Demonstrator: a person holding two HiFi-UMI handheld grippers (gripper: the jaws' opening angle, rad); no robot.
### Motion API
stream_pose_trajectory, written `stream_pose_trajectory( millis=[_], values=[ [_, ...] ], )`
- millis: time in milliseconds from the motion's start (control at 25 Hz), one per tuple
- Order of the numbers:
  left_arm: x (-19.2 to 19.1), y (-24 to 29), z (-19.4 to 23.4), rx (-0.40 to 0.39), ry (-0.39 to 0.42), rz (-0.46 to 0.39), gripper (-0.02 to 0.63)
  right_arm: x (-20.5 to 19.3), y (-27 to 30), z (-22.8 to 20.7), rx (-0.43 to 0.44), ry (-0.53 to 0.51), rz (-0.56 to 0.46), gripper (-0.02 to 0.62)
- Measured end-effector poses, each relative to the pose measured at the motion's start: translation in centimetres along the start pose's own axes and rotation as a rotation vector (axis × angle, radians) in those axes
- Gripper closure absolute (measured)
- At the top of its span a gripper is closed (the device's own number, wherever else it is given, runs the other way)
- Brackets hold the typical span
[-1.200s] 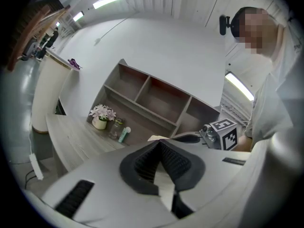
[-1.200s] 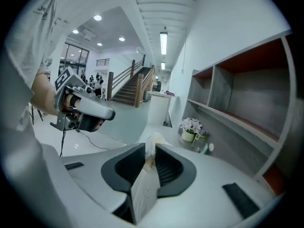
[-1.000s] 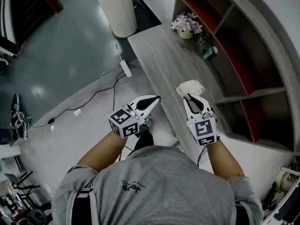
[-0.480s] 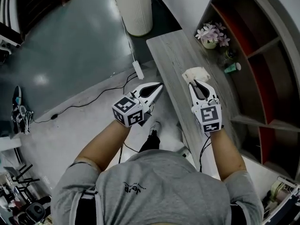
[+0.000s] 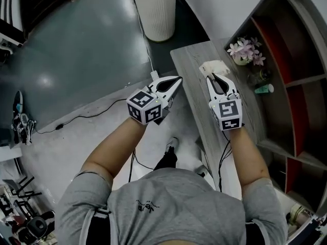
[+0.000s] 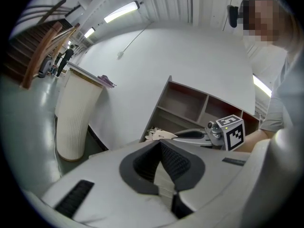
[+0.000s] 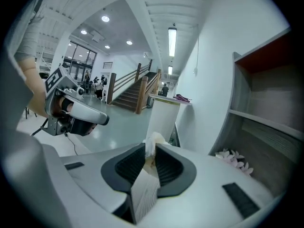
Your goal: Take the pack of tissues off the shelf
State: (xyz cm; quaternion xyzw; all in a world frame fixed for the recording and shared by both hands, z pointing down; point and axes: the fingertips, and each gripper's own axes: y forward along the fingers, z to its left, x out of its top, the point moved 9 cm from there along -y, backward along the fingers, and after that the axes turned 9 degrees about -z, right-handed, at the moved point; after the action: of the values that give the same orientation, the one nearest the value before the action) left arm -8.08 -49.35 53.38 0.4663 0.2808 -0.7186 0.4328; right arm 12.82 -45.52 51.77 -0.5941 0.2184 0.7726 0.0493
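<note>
One pack of tissues (image 5: 214,67): a crumpled white bundle pinched at the tip of my right gripper (image 5: 213,77). It hangs above the grey wooden ledge (image 5: 196,93), toward the far end, and lies in none of the shelf compartments.
Right tool: clamped on the pack; the right gripper view shows white wrapping squeezed between the two dark pads.
Left tool: my left gripper (image 5: 177,80) has its jaws together with nothing in them, held over the floor just left of the ledge.
Just changed: over the last second I have carried both grippers along the ledge toward its far end. The pack was level with the middle of the ledge, well short of the flowers (image 5: 246,50); now it is just left of them. The grip on it has not altered.
Meaning for the task: I judge the pack is already clear of the shelf unit (image 5: 301,60) and in transit, so what remains is only where to take it.
Neighbours: a small teal bottle (image 5: 263,89) lies just near of the flowers, and a white ribbed cylinder (image 5: 157,9) stands on the floor beyond the ledge's far end.
Writing on the pack: none that I can read.
Marker cubes: the right cube (image 5: 229,115) and left cube (image 5: 144,106) show black-and-white square patterns, no letters.
Grey shirt (image 5: 173,213): it has a small dark print, too small to read.
</note>
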Motion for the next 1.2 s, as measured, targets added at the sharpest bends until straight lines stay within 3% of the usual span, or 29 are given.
stream_pose_trajectory(
  millis=[360, 800, 1000, 1200],
  values=[
    [4.2, 3.7, 6.1, 0.014, 0.040, -0.045, 0.594, 3.5, 6.7, -3.5, -0.027, -0.046, -0.046, 0.508],
    [9.6, 7.0, 8.9, -0.003, 0.117, -0.112, 0.594, 9.1, 9.9, -6.4, -0.058, -0.117, -0.161, 0.508],
    [8.8, 8.2, 10.4, 0.000, 0.130, -0.104, 0.593, 8.7, 11.6, -6.9, -0.060, -0.136, -0.167, 0.508],
    [4.7, 9.3, 12.2, 0.013, 0.099, -0.057, 0.594, 4.7, 14.1, -7.0, -0.052, -0.131, -0.115, 0.508]
  ],
)
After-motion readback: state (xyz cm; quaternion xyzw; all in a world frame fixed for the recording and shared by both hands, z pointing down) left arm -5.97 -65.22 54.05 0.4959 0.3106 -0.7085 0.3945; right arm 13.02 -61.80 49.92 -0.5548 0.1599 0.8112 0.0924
